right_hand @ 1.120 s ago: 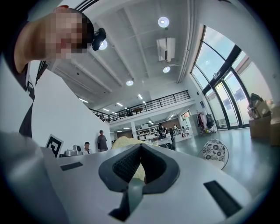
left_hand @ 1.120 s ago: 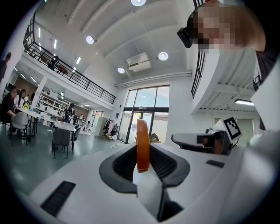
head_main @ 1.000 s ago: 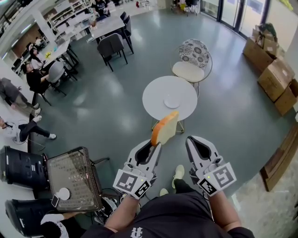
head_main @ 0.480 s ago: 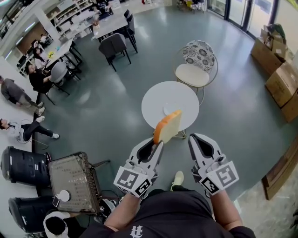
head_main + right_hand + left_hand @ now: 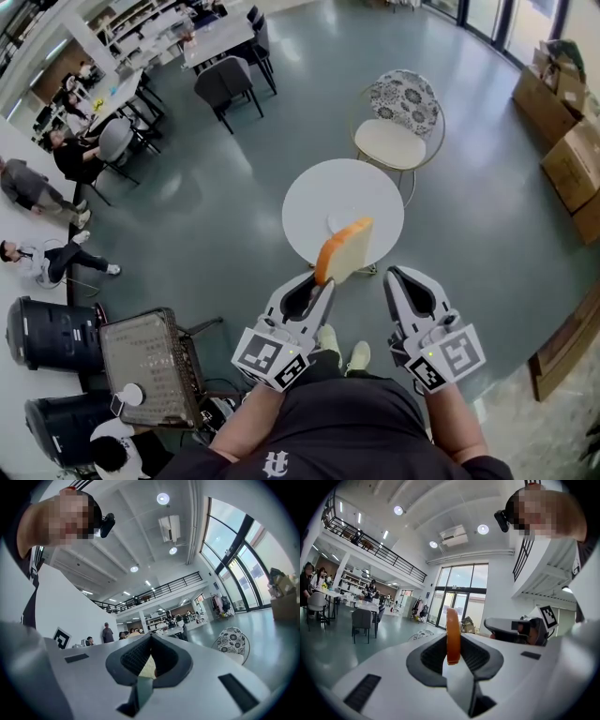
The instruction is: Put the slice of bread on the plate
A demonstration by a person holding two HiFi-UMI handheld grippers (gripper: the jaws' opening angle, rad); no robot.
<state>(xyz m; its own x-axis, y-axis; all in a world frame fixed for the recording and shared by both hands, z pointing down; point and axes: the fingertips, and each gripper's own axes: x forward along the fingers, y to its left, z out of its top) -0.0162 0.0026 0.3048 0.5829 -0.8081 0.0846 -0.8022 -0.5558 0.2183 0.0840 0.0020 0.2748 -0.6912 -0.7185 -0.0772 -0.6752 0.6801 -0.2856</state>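
Left tool point(image 5: 324, 284) is clamped on the slice of bread point(image 5: 344, 249): in the left gripper view the jaws stand a little apart with the slice edge-on between the tips, orange crust facing the camera. The slice stands upright and sticks up past the tips, crust along its top and left side, pale face to the right. It is in the air, not on the plate point(image 5: 337, 223). In the head view it overlaps the near edge of the round white desk point(image 5: 305, 199) and hides part of the plate. The plate is small and white, lying about mid-desk, slightly toward the near edge, with nothing visible on it. Right tool point(image 5: 403, 274) is beside the left one, just apart from it and level with it. Its tips meet in the right gripper view and it grips nothing. A pale patch shows through the hollow behind the tips; can't tell what it is. Both tools point toward the desk, short of its near edge. A patterned chair point(image 5: 401, 111) stands past the desk's far edge. Cardboard boxes point(image 5: 572, 155) sit along the right wall, and a wire cart point(image 5: 148, 364) is at lower left on the grey floor point(image 5: 216, 225). The person's shoes point(image 5: 358, 354) show below the tools.
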